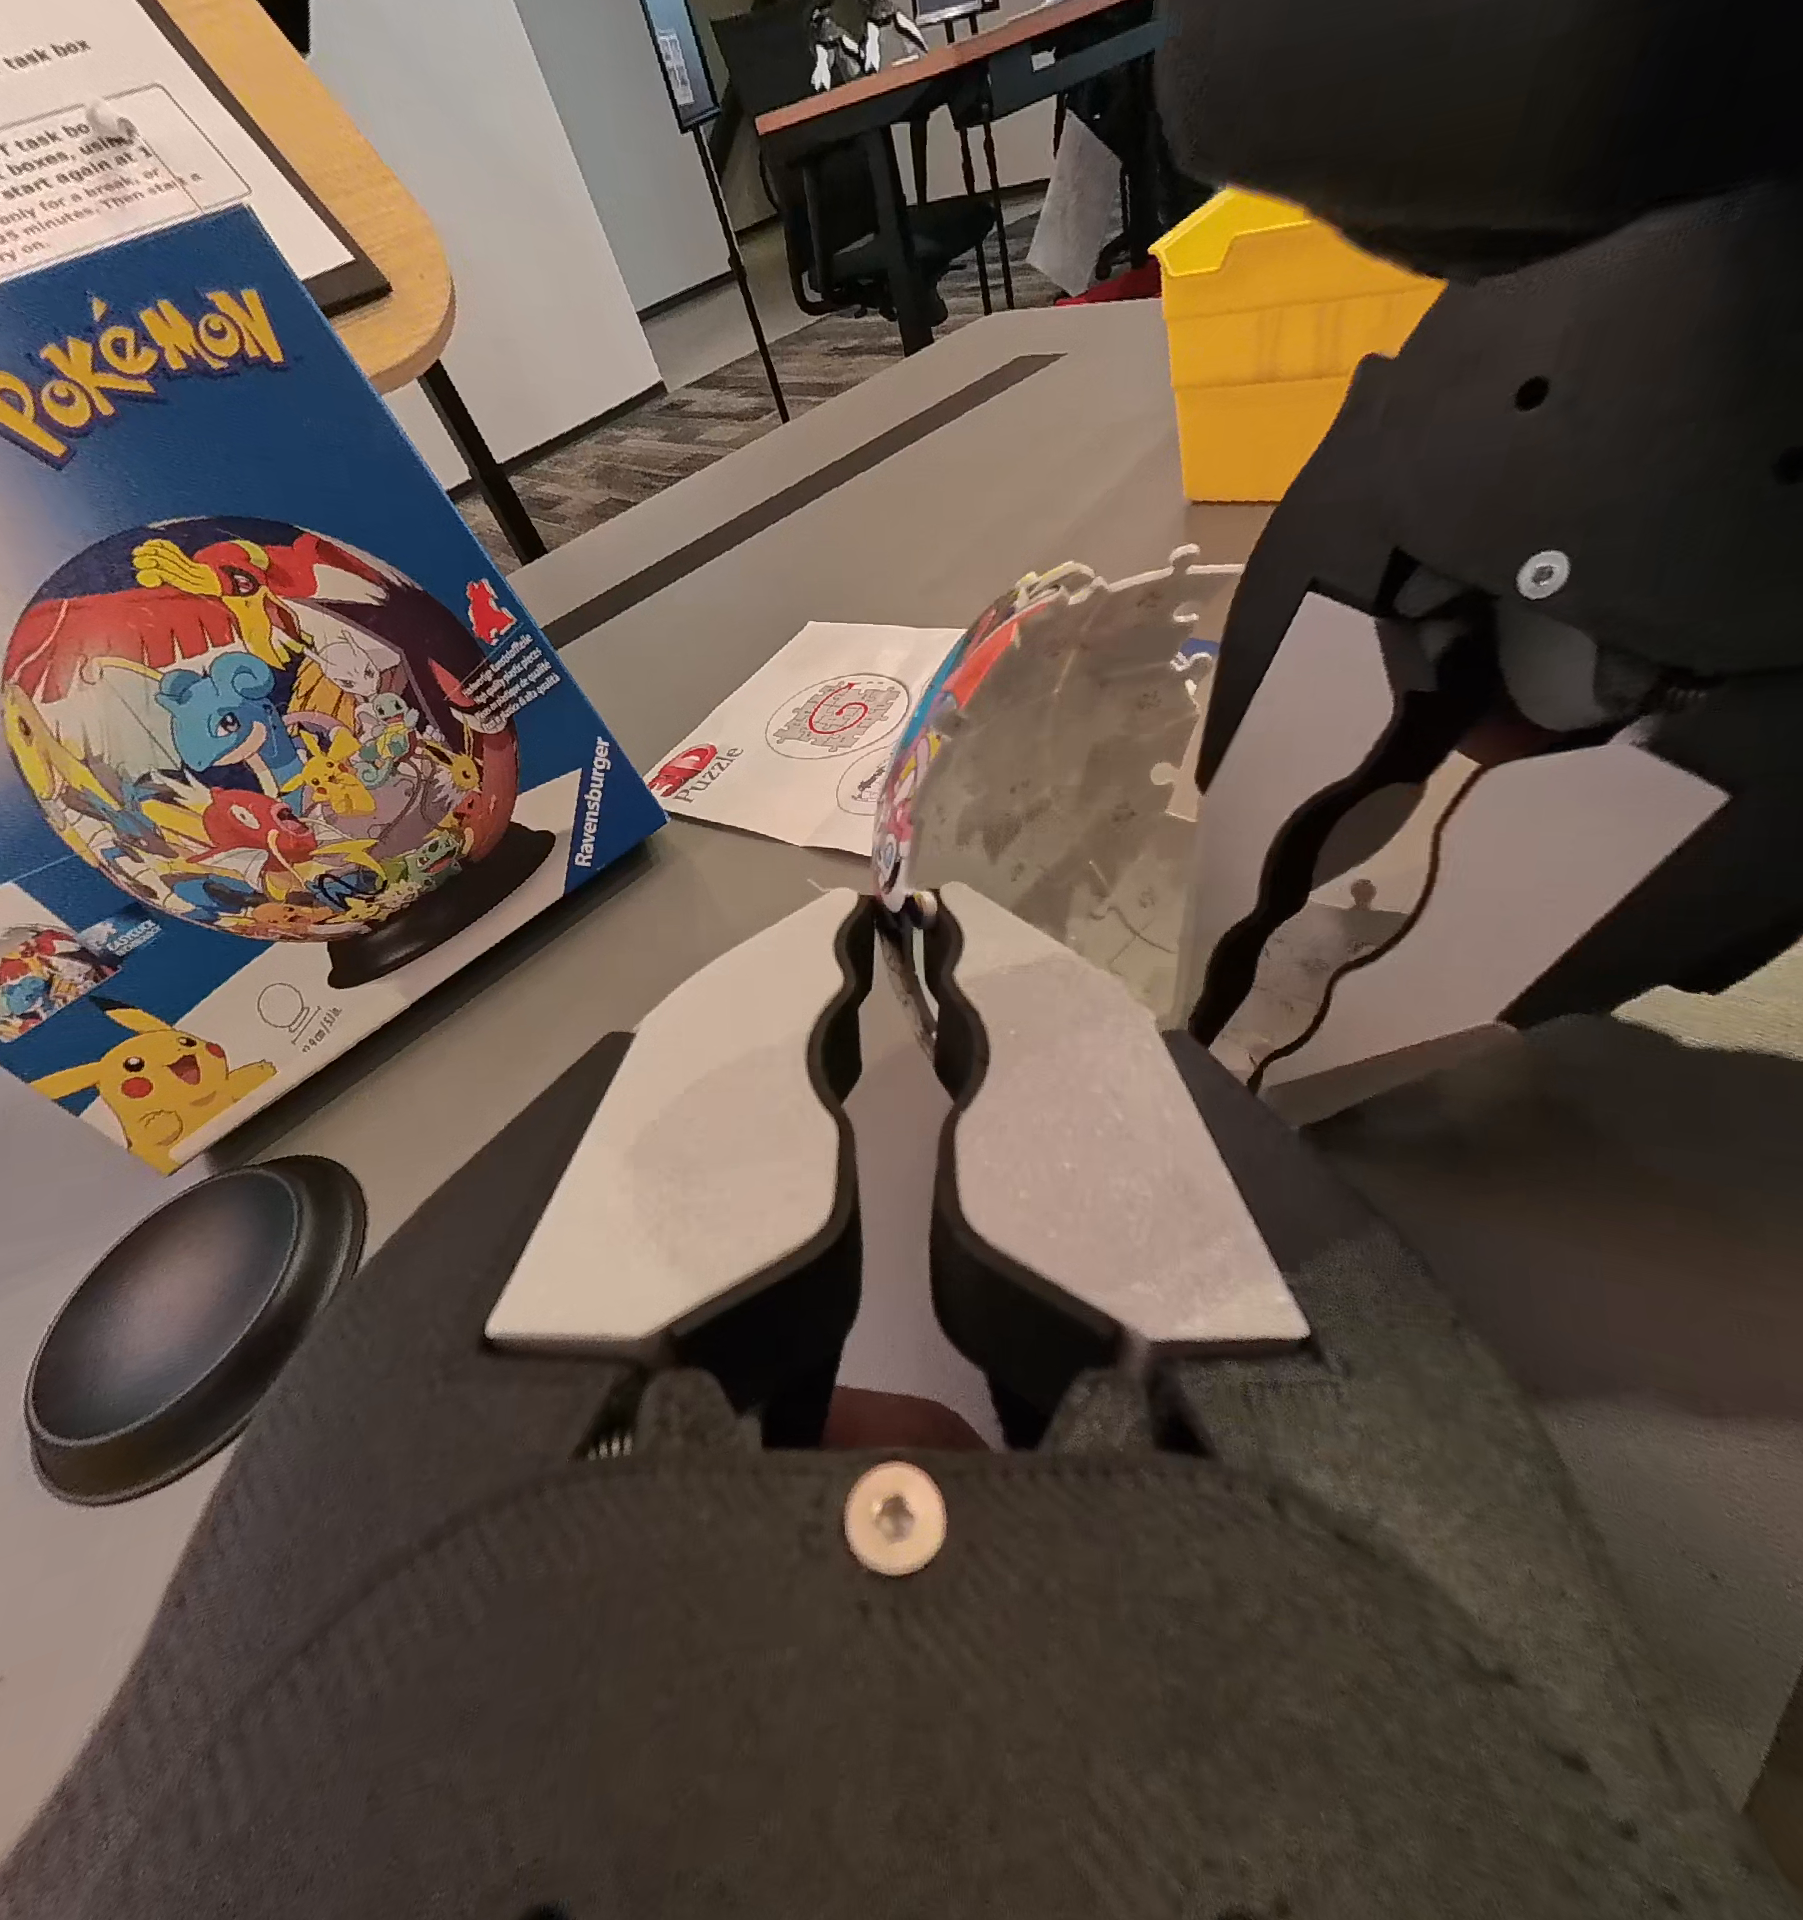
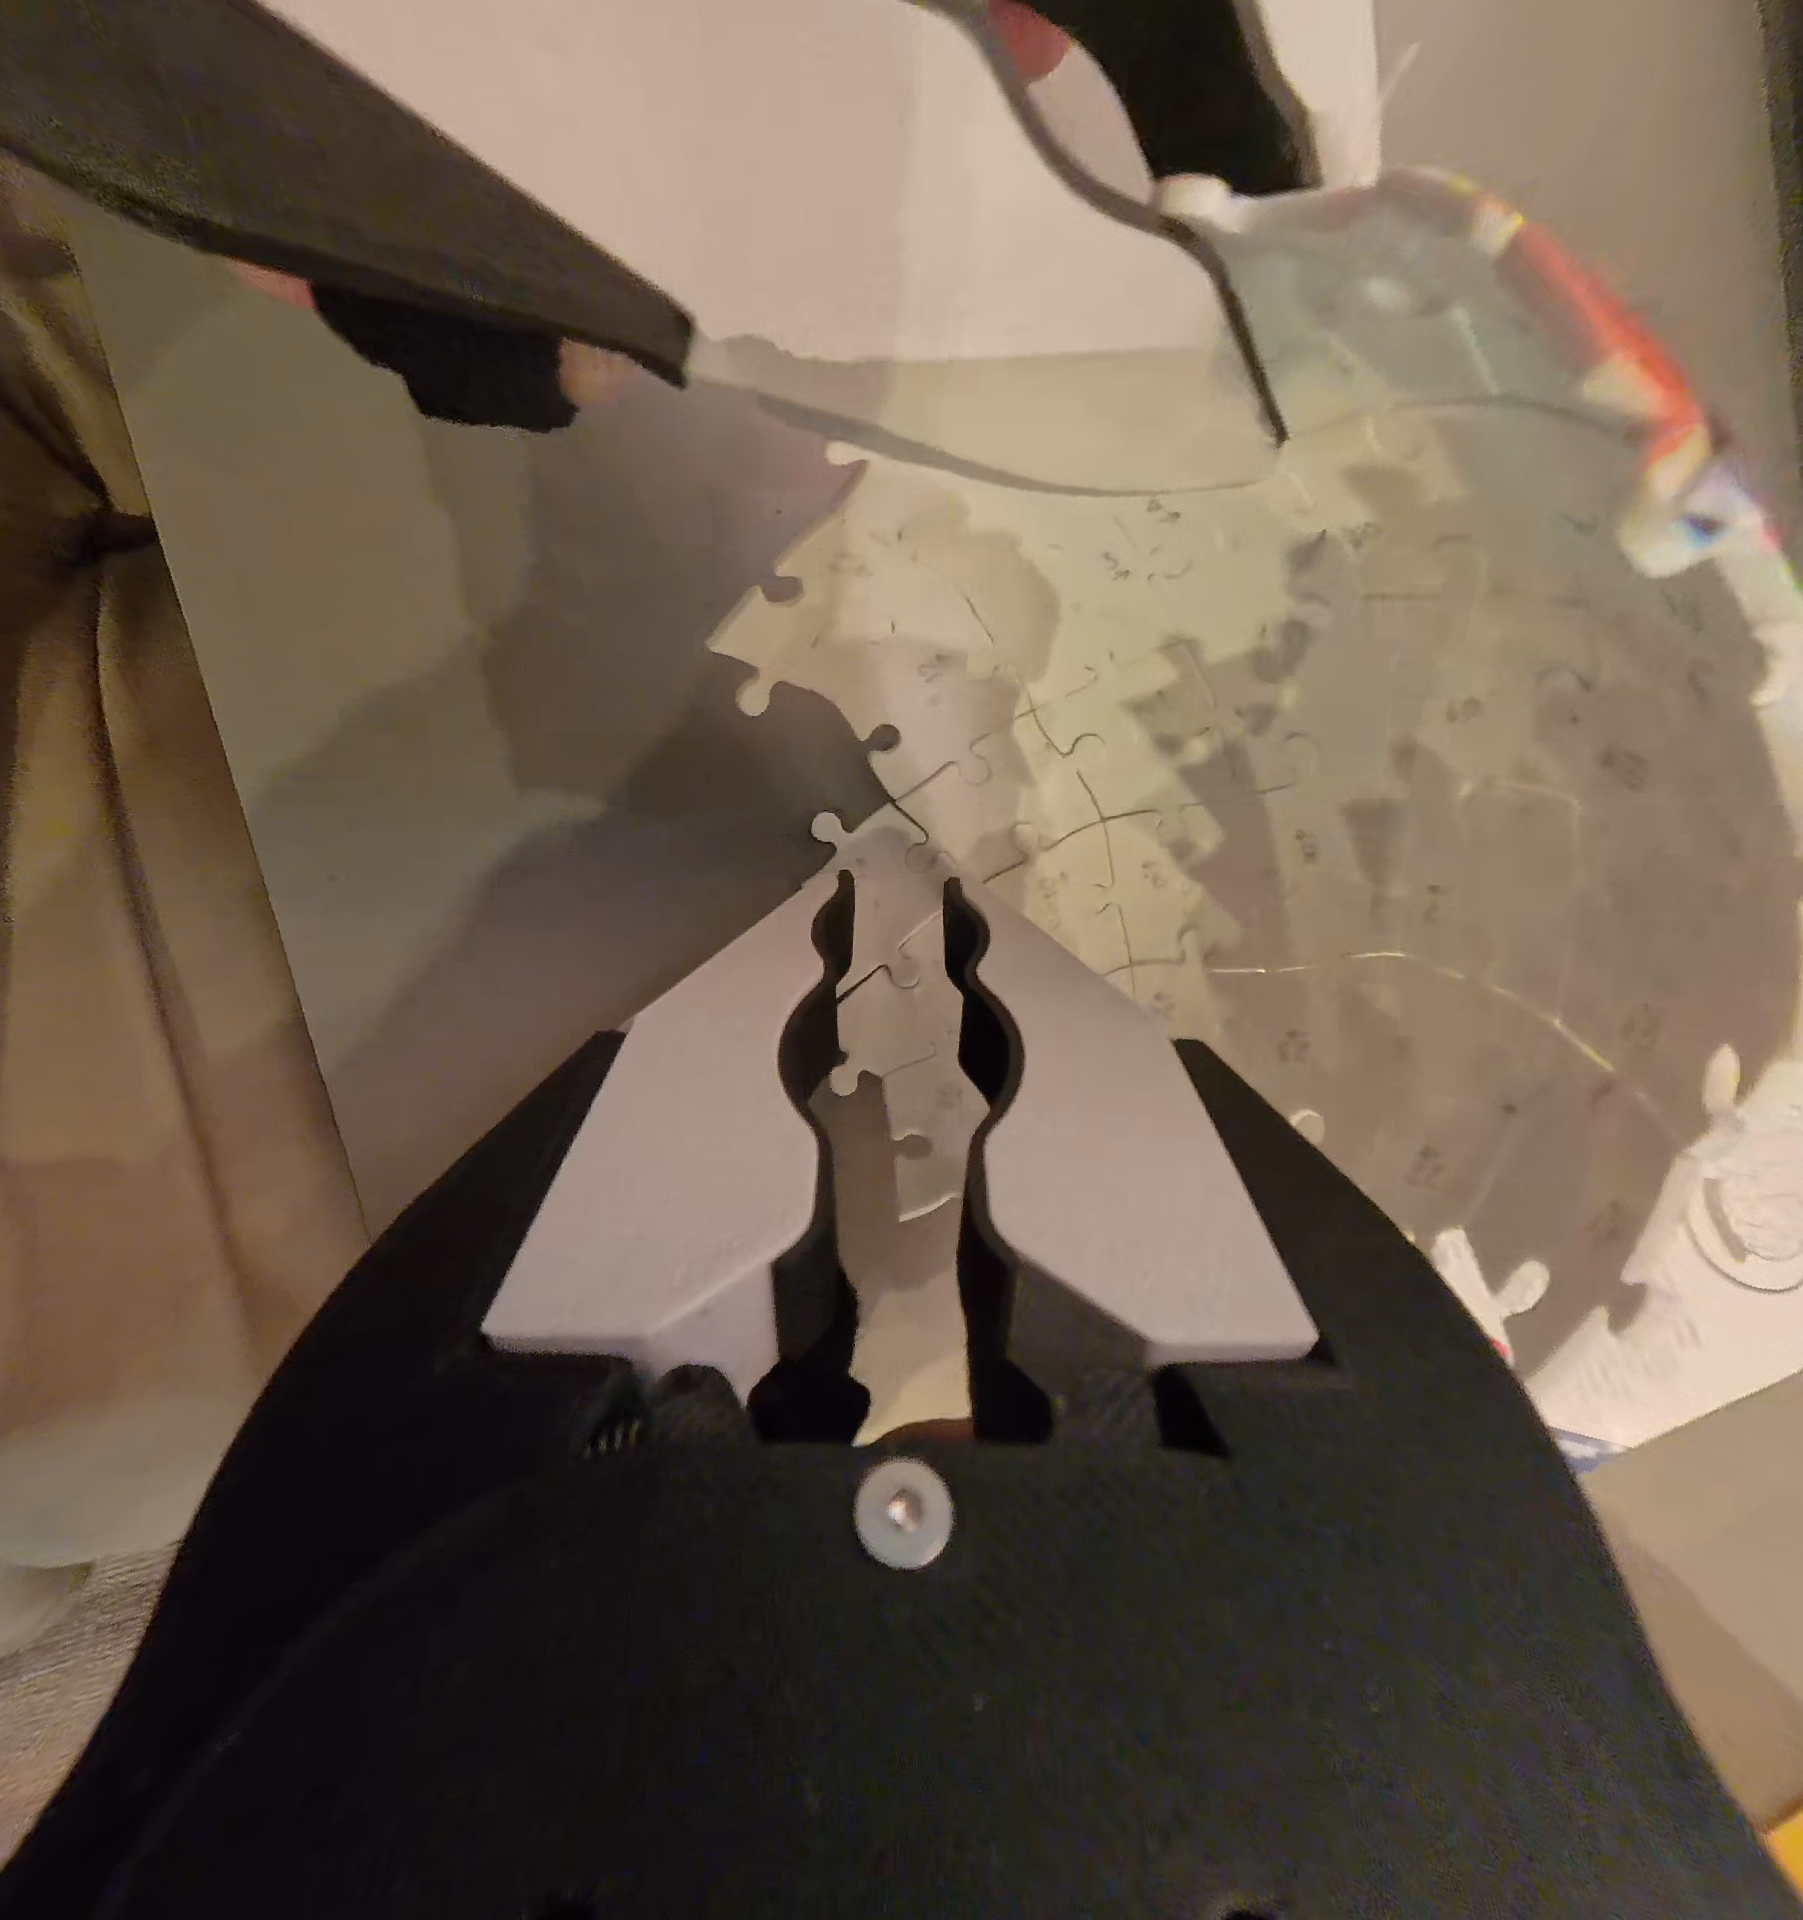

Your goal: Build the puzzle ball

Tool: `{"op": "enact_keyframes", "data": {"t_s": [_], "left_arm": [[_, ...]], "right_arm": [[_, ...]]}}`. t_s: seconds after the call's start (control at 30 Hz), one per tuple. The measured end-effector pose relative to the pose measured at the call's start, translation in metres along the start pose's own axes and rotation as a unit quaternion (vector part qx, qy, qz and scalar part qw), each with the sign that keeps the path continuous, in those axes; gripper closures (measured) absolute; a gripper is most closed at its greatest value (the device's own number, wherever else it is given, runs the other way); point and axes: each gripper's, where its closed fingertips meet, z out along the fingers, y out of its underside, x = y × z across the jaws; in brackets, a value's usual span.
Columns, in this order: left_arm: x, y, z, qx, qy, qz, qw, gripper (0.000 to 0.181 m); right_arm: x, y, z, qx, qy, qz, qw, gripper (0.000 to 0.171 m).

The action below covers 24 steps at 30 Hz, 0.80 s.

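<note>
Puzzle box cut off at the left edge; small numbers inside the puzzle ball blur (unreadable).

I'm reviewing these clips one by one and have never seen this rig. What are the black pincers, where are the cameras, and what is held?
These are hand-held two-finger grippers, each with its own camera looking along its fingers. The left gripper pinches the edge of a half-built curved puzzle shell, printed outside, grey inside. The right gripper closes on the shell's jagged edge. On the grey table lie a blue picture box, a round black stand, a white leaflet and a yellow bin.
</note>
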Motion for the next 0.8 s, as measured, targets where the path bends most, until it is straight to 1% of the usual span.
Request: {"op": "enact_keyframes", "data": {"t_s": [0.8], "left_arm": [[-0.0027, 0.0025, 0.0018, -0.010, 0.004, -0.020, 1.000, 0.172]], "right_arm": [[-0.0005, -0.0004, 0.0018, -0.037, -0.093, 0.088, 0.991, 0.159]]}}
